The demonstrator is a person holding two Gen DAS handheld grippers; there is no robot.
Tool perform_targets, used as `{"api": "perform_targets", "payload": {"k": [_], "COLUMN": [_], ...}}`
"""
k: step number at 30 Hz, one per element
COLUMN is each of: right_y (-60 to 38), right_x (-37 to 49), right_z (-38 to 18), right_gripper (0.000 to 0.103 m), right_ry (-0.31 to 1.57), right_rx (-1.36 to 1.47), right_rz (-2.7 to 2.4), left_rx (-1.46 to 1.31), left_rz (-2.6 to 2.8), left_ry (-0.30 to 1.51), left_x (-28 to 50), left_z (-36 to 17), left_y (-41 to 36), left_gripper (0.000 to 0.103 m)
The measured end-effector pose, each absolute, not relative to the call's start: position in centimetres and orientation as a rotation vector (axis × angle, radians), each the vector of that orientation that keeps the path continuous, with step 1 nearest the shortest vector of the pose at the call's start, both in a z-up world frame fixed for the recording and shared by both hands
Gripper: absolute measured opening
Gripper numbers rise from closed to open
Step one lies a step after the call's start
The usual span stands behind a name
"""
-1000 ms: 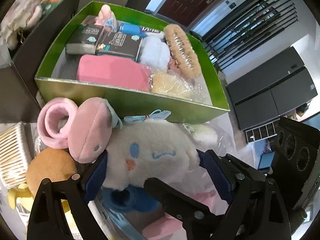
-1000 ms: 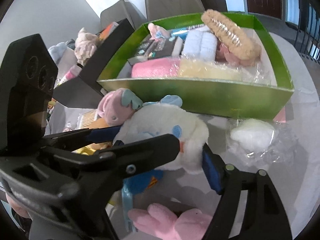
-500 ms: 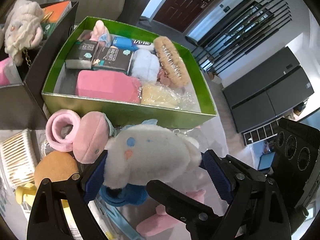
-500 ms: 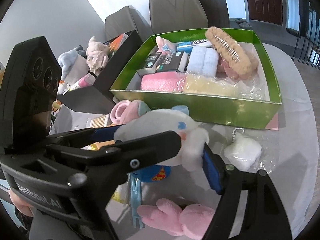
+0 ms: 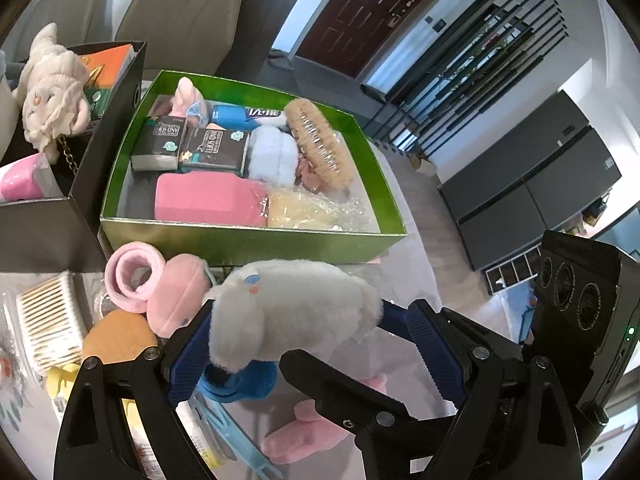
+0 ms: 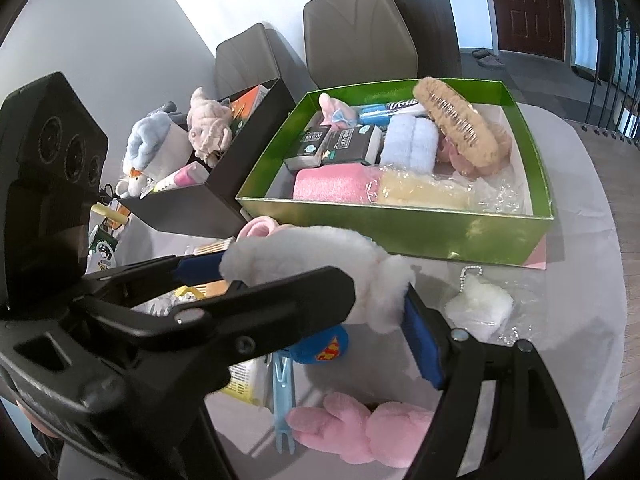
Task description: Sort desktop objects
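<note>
White plush, a long-eared dog toy (image 5: pixel 296 312), is pinched from both sides: the left gripper (image 5: pixel 312 336) and the right gripper (image 6: pixel 320 304) each have wide-set jaws pressed into its fur, carrying it above the table (image 6: pixel 560 320). This looks like the carry step. Next it must travel toward twelve o'clock, over the near wall of the green box (image 5: pixel 256 236), whose only free space seems to be at its four o'clock corner.
</note>
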State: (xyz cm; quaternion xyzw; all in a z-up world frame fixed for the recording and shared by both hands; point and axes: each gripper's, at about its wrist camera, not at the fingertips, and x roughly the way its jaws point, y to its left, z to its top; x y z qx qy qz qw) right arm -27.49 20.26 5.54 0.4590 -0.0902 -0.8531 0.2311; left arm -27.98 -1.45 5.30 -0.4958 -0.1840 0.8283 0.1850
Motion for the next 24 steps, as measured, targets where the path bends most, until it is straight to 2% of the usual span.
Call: {"api": "perform_targets", "payload": {"k": [6,10,14,20,24], "right_y": [20.3,20.0,20.3,22.0,22.4], "right_x": [-27.1,-26.3,-26.4,-28.7,-29.8], "right_z": [6.6,8.0,7.6,3.8,1.8], "right_gripper": [0.075,0.061,0.069,0.070,0.078], "right_ry": [-0.253,-0.277,-0.253,-0.309,-0.323], "right_rx": [1.222,1.138,1.169,1.363,1.430], "right_rz": [-2.363,-2.296,-2.315,-2.339,-2.332], "left_rx": [-1.355,-1.265,-1.284,-1.444,-1.534], "left_rz": [2.329,2.185,2.248,2.242,2.201], "left_ry": [-0.539,-0.616,-0.490,-0.530,-0.594], "left_x": [-27.7,-27.4,-27.3,-29.2,-29.6], "left_z": [6.2,7.1,7.1,3.5,1.6], "left_y": [-1.6,-1.5,-0.9,-1.9,-2.9], "left_gripper": [0.092,0.092,0.092,0.092,0.092]}}
